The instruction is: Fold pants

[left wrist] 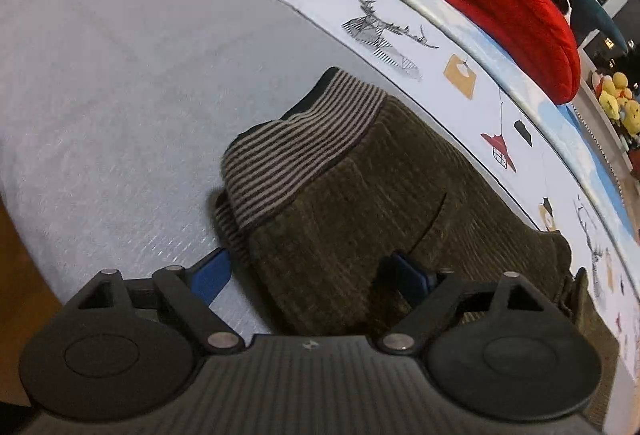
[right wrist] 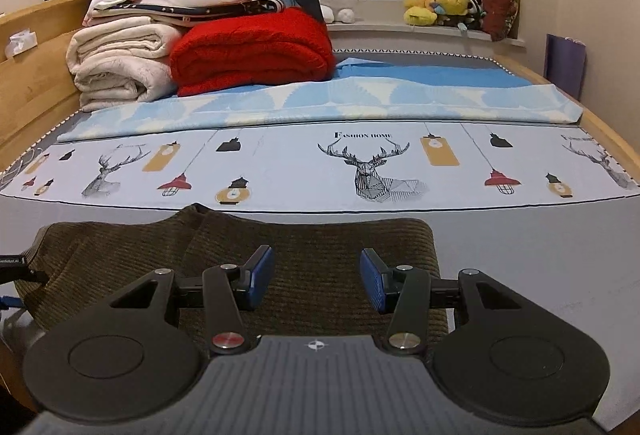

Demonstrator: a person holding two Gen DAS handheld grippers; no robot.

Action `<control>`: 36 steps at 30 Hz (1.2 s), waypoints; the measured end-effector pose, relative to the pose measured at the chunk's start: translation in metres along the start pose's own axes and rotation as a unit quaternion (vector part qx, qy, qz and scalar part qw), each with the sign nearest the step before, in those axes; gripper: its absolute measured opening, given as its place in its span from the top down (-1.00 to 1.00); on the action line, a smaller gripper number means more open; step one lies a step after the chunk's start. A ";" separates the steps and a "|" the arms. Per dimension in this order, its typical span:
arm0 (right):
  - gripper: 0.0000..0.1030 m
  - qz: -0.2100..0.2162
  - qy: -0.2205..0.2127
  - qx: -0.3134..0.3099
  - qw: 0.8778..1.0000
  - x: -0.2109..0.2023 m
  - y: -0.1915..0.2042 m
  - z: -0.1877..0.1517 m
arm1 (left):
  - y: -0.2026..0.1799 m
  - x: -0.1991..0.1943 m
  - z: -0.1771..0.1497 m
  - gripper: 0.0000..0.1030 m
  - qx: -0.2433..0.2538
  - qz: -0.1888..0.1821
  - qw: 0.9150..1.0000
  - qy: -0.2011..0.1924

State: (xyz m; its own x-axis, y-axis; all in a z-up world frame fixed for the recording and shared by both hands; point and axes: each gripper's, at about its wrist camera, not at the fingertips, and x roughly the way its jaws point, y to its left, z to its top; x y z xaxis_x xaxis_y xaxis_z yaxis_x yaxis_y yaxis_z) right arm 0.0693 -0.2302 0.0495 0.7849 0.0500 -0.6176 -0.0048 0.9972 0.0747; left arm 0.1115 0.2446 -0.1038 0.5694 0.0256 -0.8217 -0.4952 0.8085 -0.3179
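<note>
Left tongs: the left gripper (left wrist: 308, 277) has its blue pads spread wide apart. One pad is over the grey bed cover, the other is over the pants. Nothing is pinched between them.

Right tongs: the right gripper (right wrist: 316, 281) has its pads partly apart, with a clear gap. The pants lie under that gap, but the pads do not squeeze them.

Where the pants are: the brown corduroy pants (left wrist: 360, 203) lie flat on the grey bed cover (left wrist: 120, 83), close to the near edge of the bed. They sit just next to the strip of sheet with deer and lamp pictures (right wrist: 372, 171).

Striped waistband: the striped waistband (left wrist: 296, 151) is at the end near the left tongs. It is bumpy and a bit curled there.

What looks done: in the right wrist view the pants look like one wide, short, neat block with a straight far edge. I think at least one fold is already made. I cannot see both legs apart.

What looks left: I think the pants may need one more fold, or the waistband end needs to be smoothed. Neither pair of tongs has hold of the cloth yet, so a new grab has to come first.

Other things: a red blanket (right wrist: 252, 51) and a pile of white blankets (right wrist: 120, 63) sit far back on the bed, well away from the pants.
</note>
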 end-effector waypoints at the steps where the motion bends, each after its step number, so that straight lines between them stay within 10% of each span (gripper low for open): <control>1: 0.02 -0.002 0.000 -0.001 1.000 0.000 -0.001 0.000 | -0.001 -0.001 -0.002 -0.65 0.003 0.001 1.000 -0.004; 8: 0.02 -0.028 0.004 0.021 0.999 -0.003 -0.019 -0.004 | -0.006 -0.021 0.001 0.38 -0.006 0.018 0.999 -0.042; 11: 0.02 -0.049 0.012 0.044 0.998 -0.003 -0.035 -0.005 | -0.040 -0.048 0.000 0.47 0.062 0.034 0.994 -0.078; 16: 0.02 -0.076 0.041 0.080 0.993 0.001 -0.065 -0.012 | -0.164 -0.106 -0.027 0.53 0.220 -0.002 0.962 -0.164; 19: 0.02 -0.080 0.025 0.110 0.990 -0.006 -0.087 -0.016 | -0.254 -0.140 -0.073 0.54 0.310 -0.059 0.926 -0.206; 24: 0.02 -0.115 0.008 0.155 0.981 -0.020 -0.124 -0.025 | -0.375 -0.165 -0.210 0.51 0.481 -0.159 0.838 -0.202; 28: 0.02 -0.121 -0.004 0.208 0.971 -0.032 -0.152 -0.033 | -0.409 -0.113 -0.302 -0.28 0.586 -0.217 0.780 -0.028; 31: -0.02 -0.106 0.000 0.224 0.969 -0.034 -0.160 -0.037 | -0.384 -0.104 -0.303 -0.32 0.567 -0.233 0.790 -0.010; 36: -0.17 -0.042 0.055 0.209 0.975 -0.013 -0.151 -0.041 | -0.329 -0.093 -0.241 -0.27 0.509 -0.222 0.831 -0.032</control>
State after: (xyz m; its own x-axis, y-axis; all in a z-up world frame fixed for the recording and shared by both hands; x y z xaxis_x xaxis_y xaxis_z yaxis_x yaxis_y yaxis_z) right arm 0.0345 -0.3796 0.0145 0.7007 -0.0028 -0.7134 0.3280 0.8893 0.3186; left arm 0.0630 -0.1655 -0.0369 0.5979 -0.4028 -0.6930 0.5661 0.8243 0.0092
